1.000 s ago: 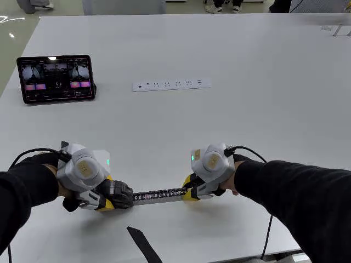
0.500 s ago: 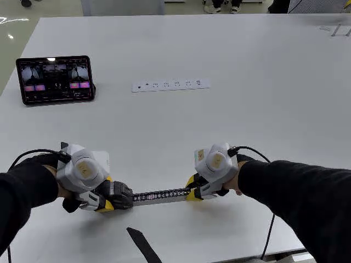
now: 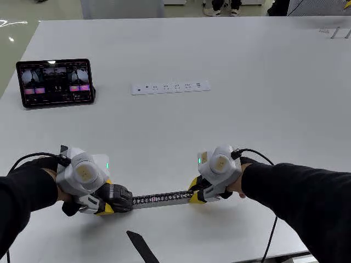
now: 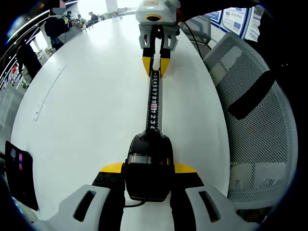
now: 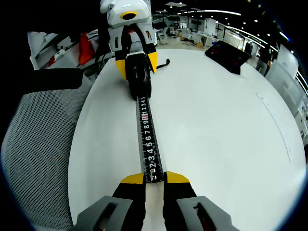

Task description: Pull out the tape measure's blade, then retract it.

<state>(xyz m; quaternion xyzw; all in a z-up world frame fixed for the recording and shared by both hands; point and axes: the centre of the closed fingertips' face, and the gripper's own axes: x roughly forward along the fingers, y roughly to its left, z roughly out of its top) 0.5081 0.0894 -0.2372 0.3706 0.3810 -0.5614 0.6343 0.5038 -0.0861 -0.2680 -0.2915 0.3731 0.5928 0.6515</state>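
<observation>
Holding the tape measure case (image 3: 118,196) clamped in your left claw (image 4: 149,168) at the front of the tabletop (image 3: 219,55), right claw (image 5: 154,179) pinched on the blade (image 5: 147,139) tip, you'd probably get a nasty snap-back if that pinch slips.

Matt black plastic, lightly textured, on the tape measure case (image 4: 149,166). Smooth, faintly glossy blade (image 4: 152,98), apparently coated metal. Smooth white table (image 3: 219,49) with a soft sheen. Glossy tablet (image 3: 55,81) screen. Smooth pale plastic shells on left gripper (image 3: 109,201) and right gripper (image 3: 193,196). Open mesh cloth on chair (image 4: 260,144).
</observation>
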